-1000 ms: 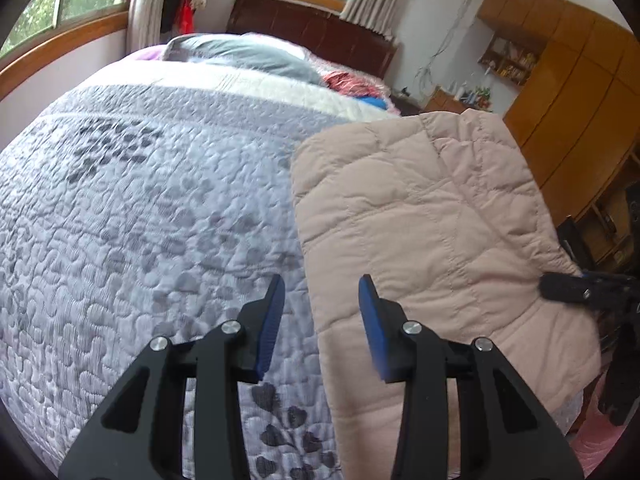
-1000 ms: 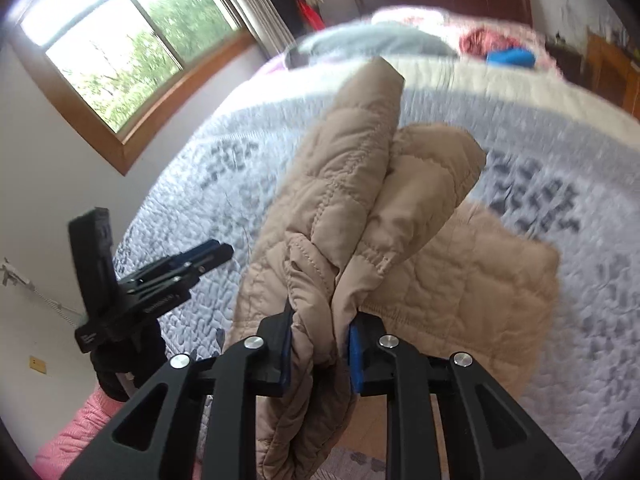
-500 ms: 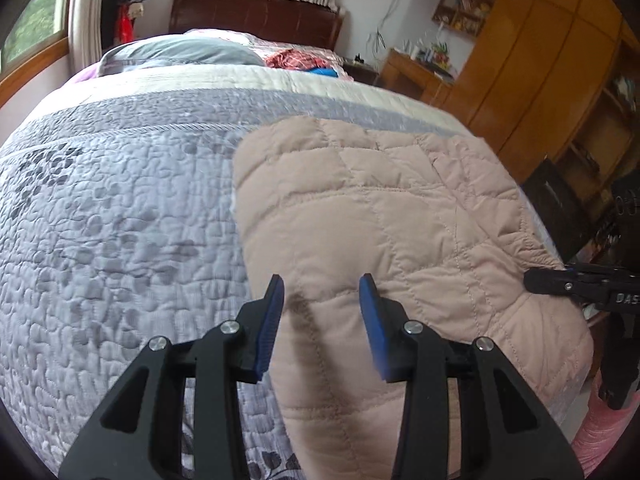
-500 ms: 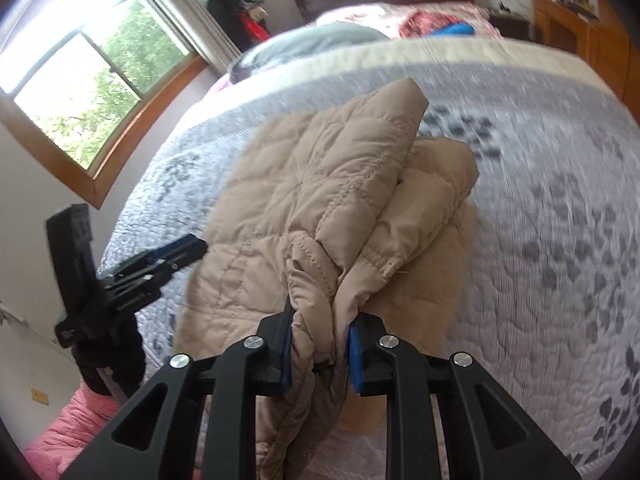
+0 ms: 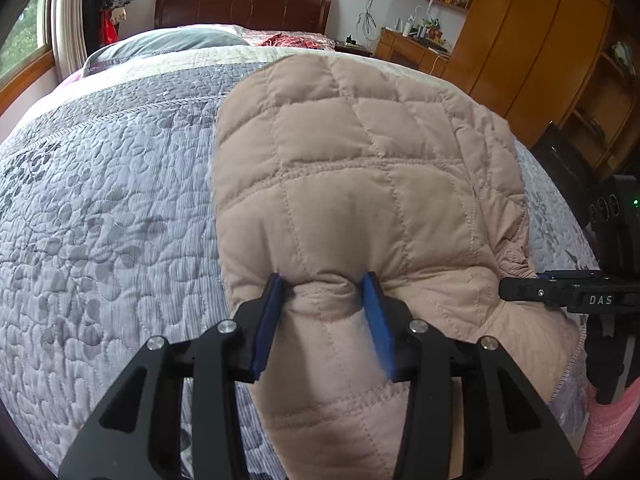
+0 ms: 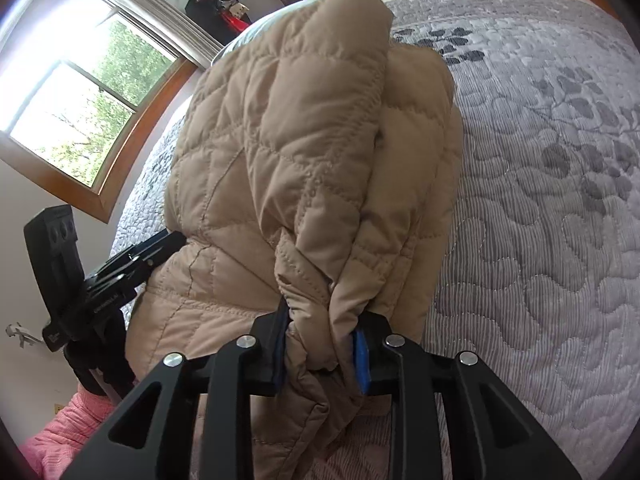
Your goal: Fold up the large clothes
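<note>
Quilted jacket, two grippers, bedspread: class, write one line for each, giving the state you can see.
Quilted jacket: folded over, lying on the bed, bunched at both grips.
Left gripper: fingers apart, fabric bulging between them.
Right gripper: shut on a bunched jacket edge.
Bedspread: spread flat under the jacket.

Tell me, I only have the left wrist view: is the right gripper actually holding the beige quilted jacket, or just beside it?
Observer: The right gripper is shut on the jacket; a bunched fold sits between its jaws.
Operator: One layer or several?
Observer: Several; stacked padded layers rise from that grip.
Operator: What lies to the right of the jacket?
Observer: Only the grey floral bedspread.
</note>
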